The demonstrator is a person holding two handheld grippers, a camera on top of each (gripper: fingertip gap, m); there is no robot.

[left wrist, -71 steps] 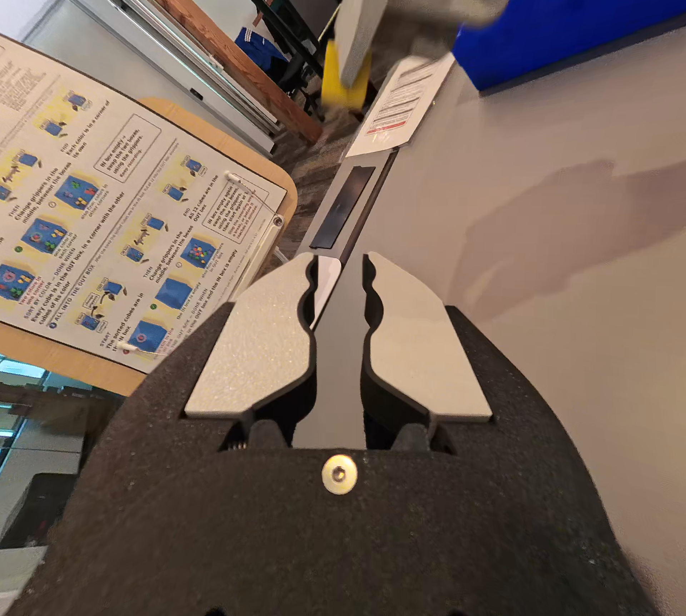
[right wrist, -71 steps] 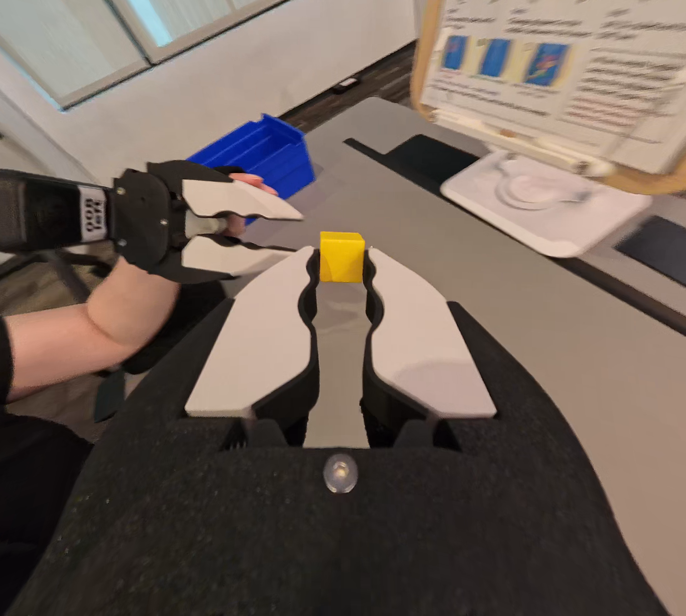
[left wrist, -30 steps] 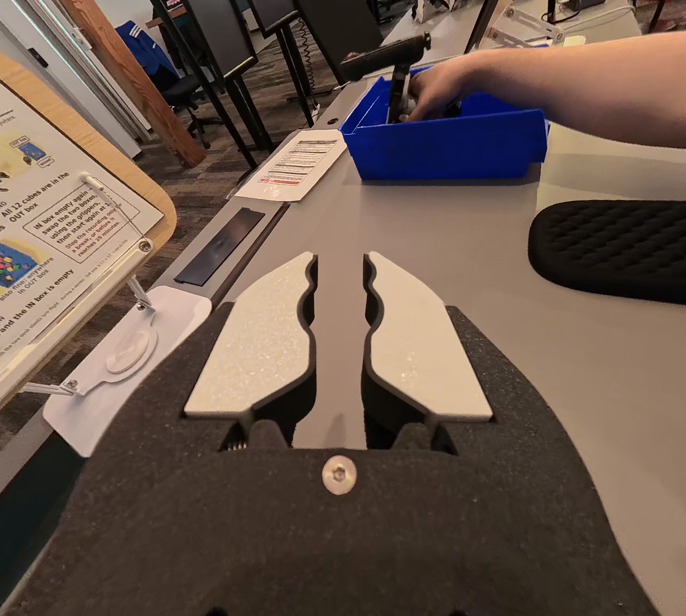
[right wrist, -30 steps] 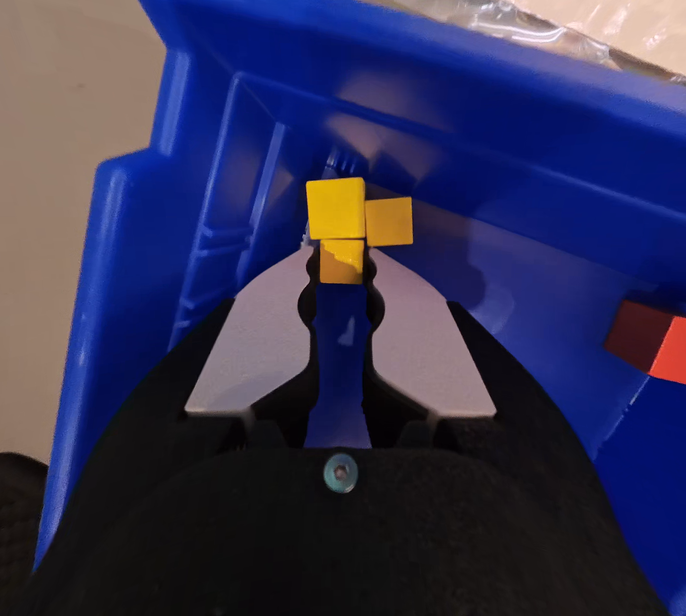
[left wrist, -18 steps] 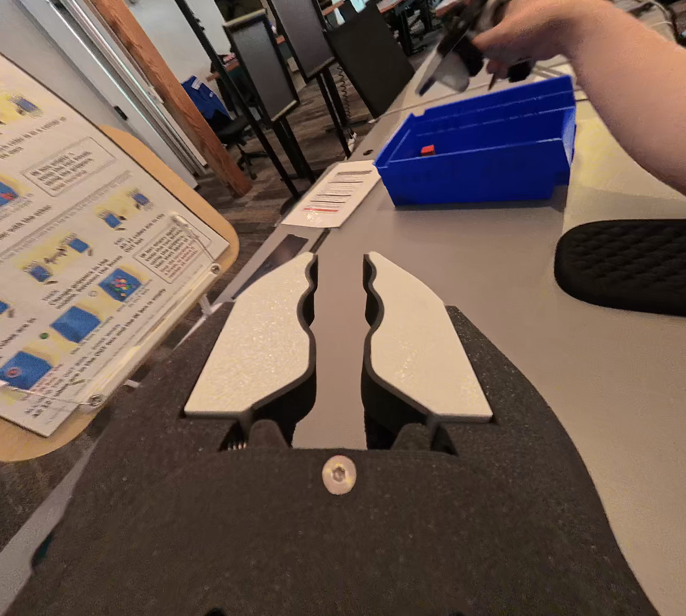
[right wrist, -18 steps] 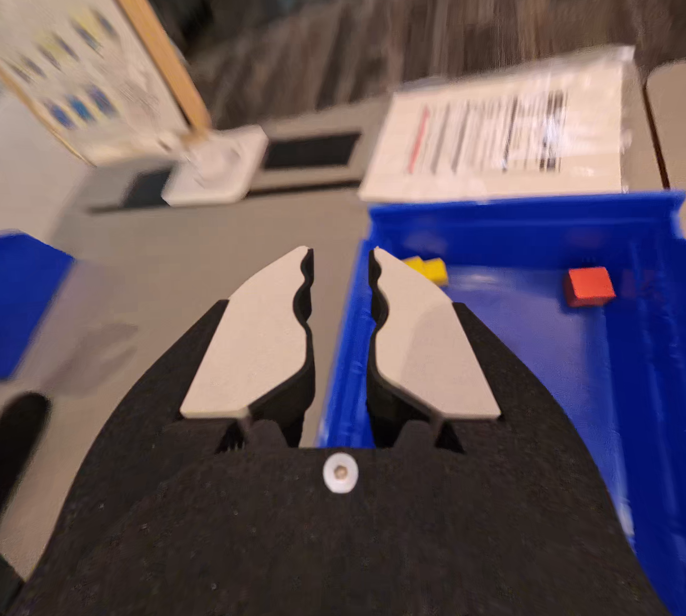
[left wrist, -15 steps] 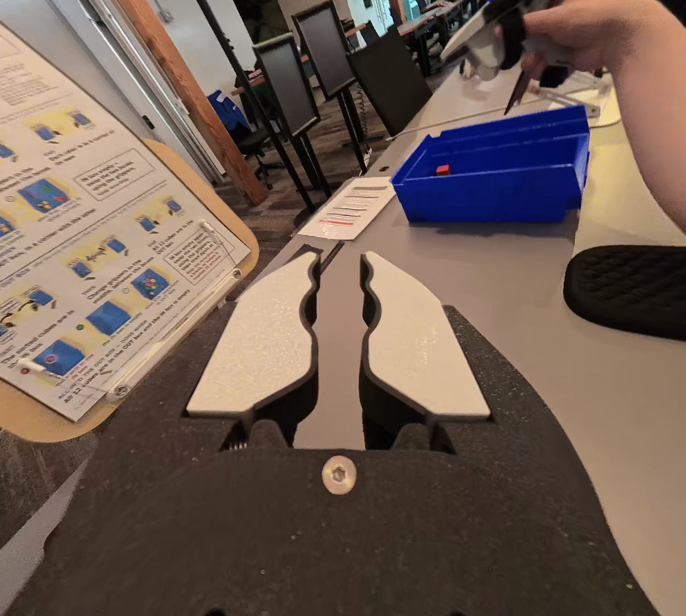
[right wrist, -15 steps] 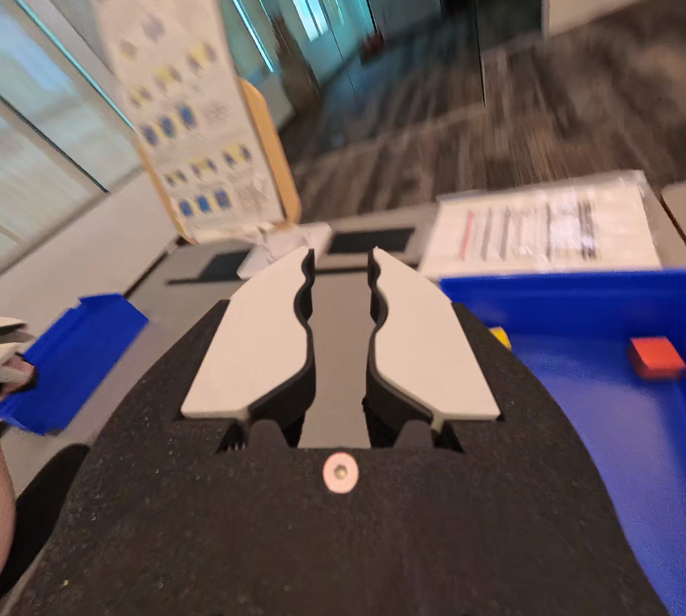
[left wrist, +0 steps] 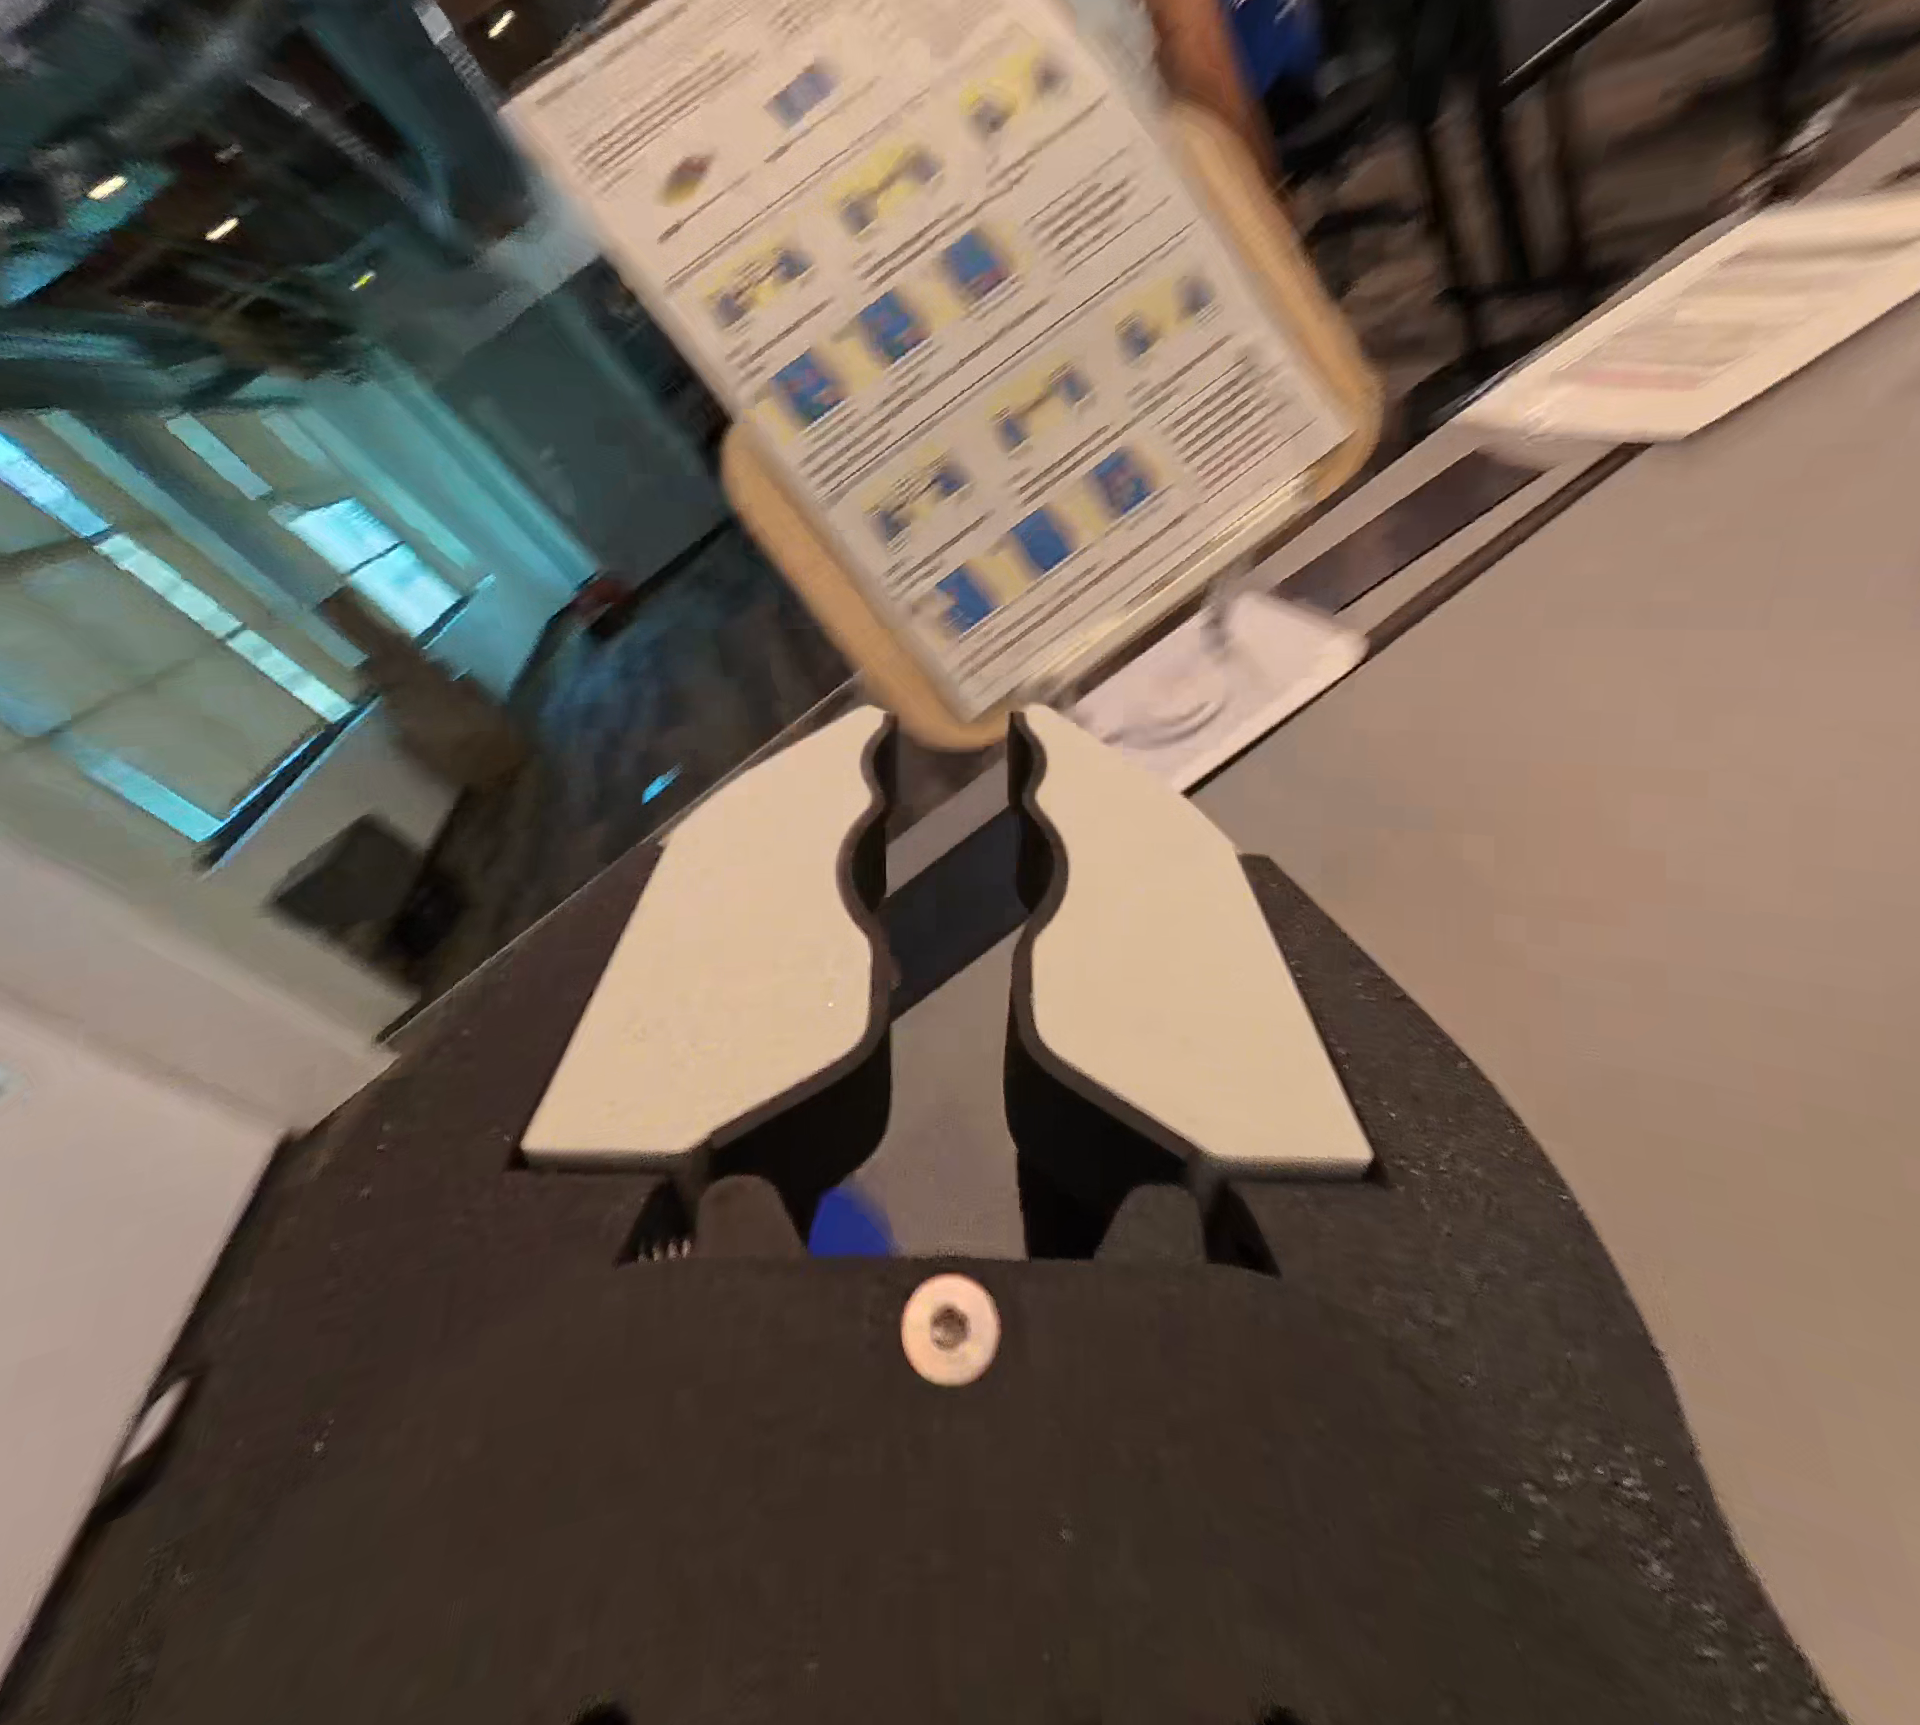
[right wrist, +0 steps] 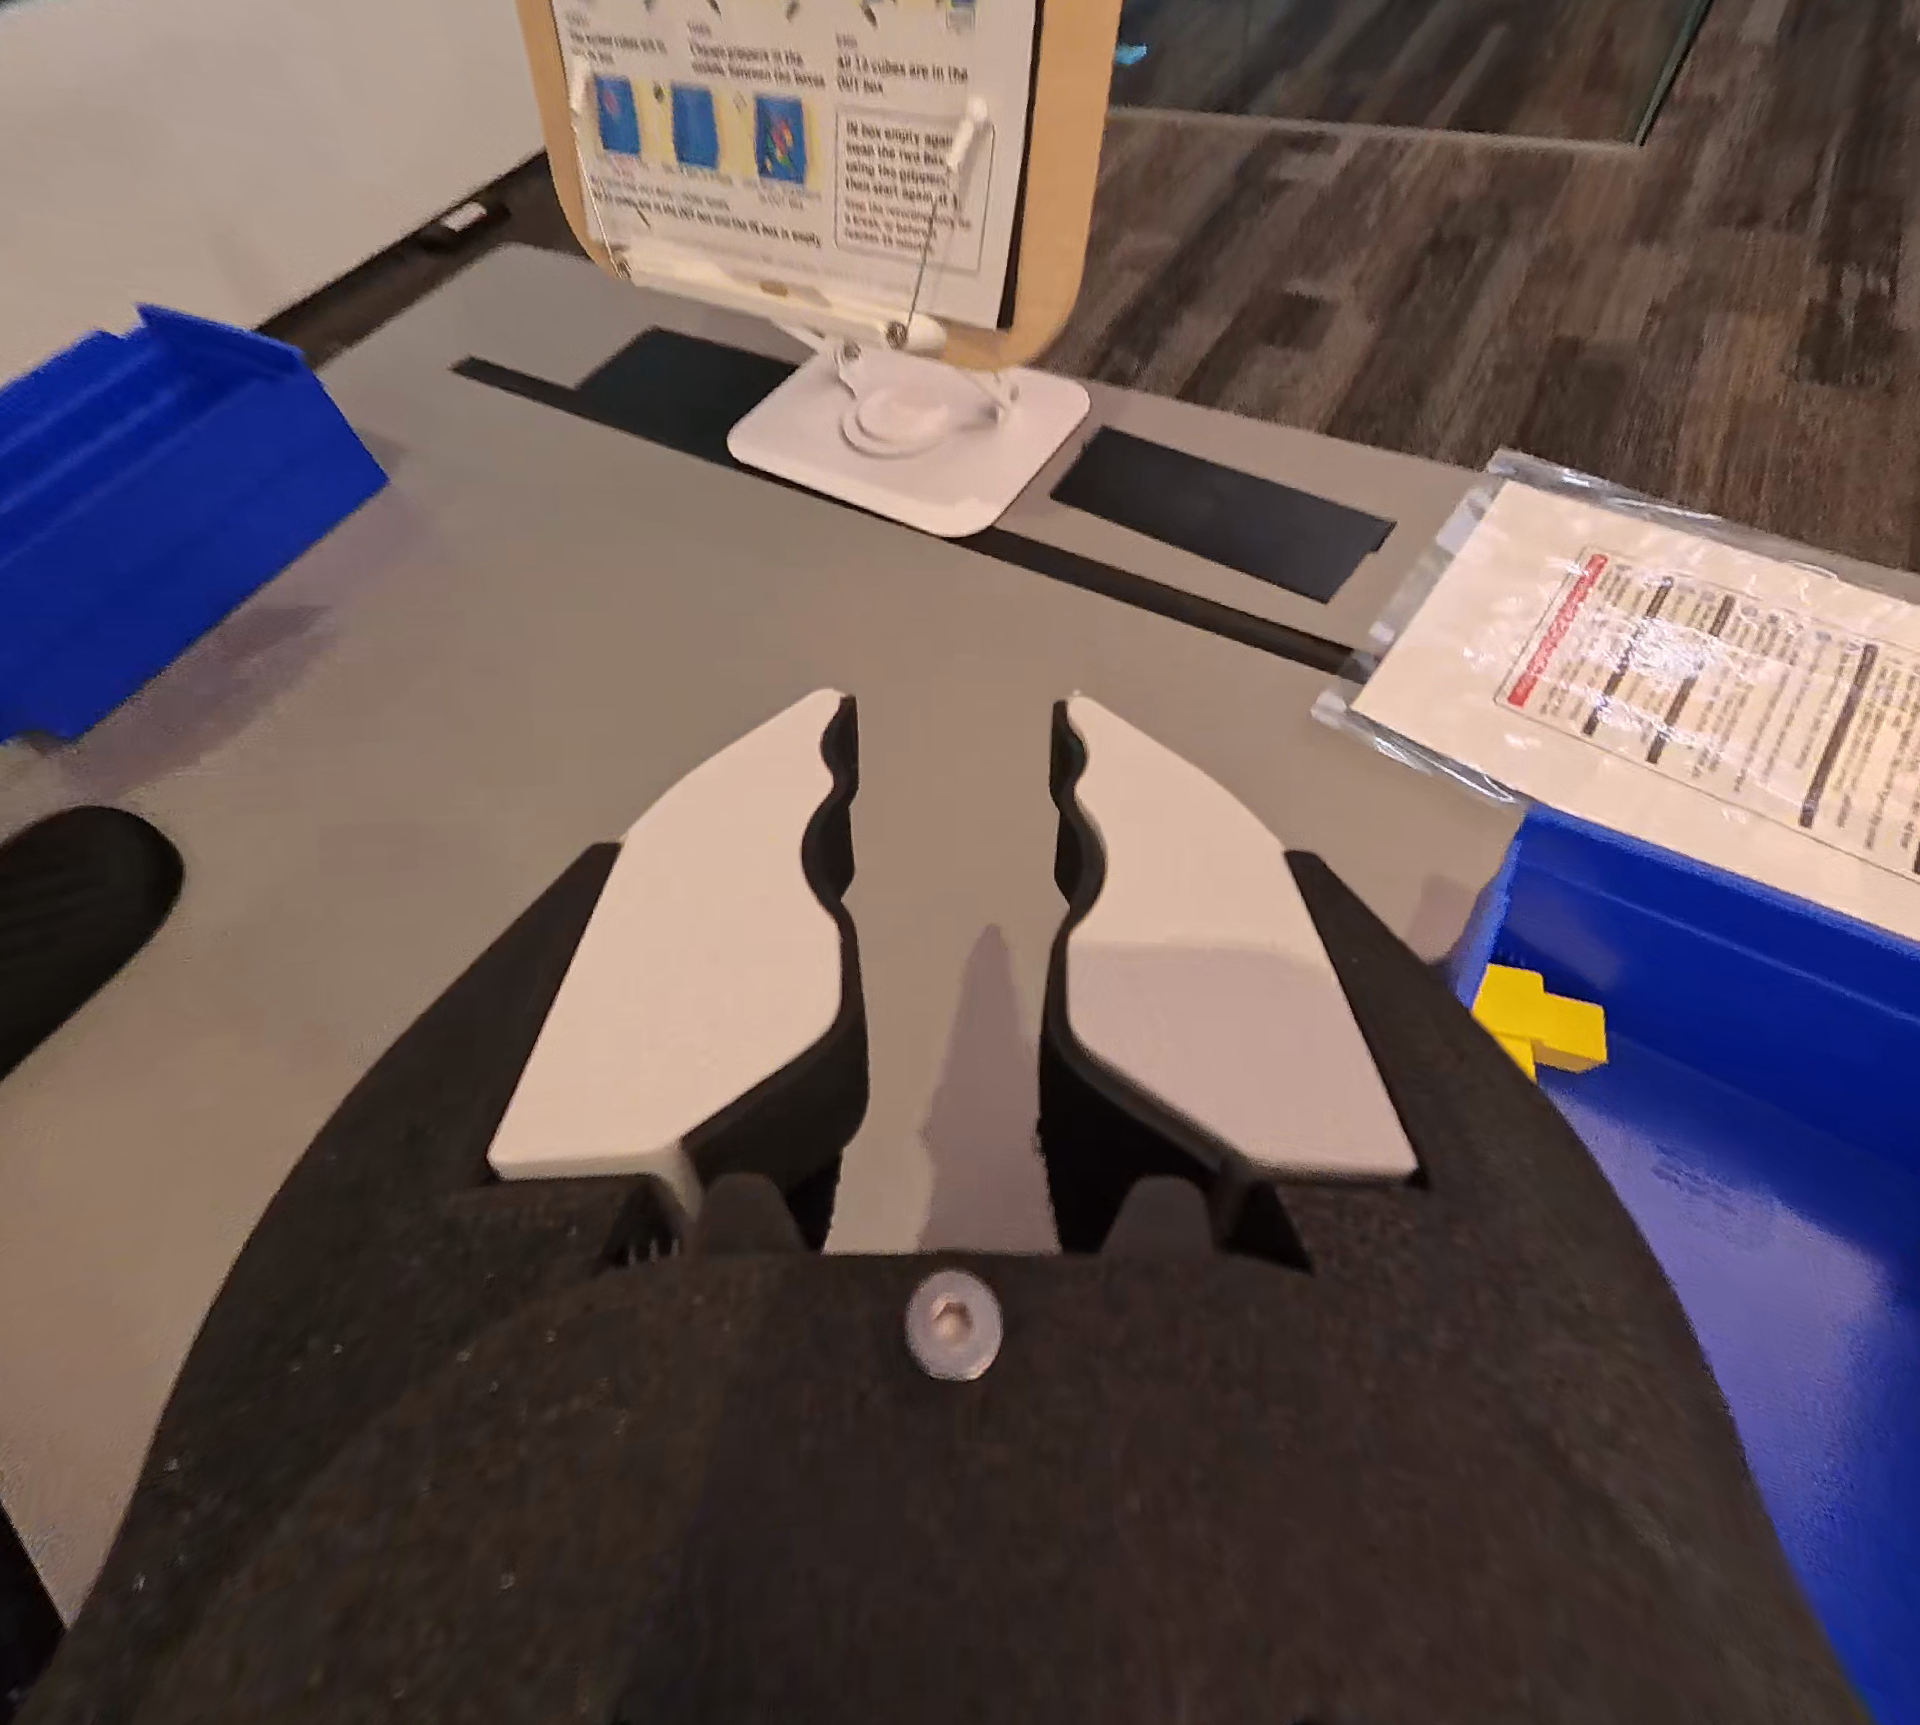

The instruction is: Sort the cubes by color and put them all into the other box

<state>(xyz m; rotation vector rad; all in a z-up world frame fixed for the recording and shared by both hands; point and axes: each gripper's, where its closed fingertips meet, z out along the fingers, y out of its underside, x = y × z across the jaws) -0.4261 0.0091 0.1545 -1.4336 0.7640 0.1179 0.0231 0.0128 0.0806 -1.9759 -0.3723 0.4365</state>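
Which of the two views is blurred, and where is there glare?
Left wrist view: motion blur smears the instruction board and the background; the left gripper stays sharp. Right wrist view: mostly sharp; glare on the plastic sleeve of the sheet.

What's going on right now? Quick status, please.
Right gripper open, empty, above the grey table. Left gripper open, empty. Yellow cubes in the corner of the blue box. Nothing in the way.
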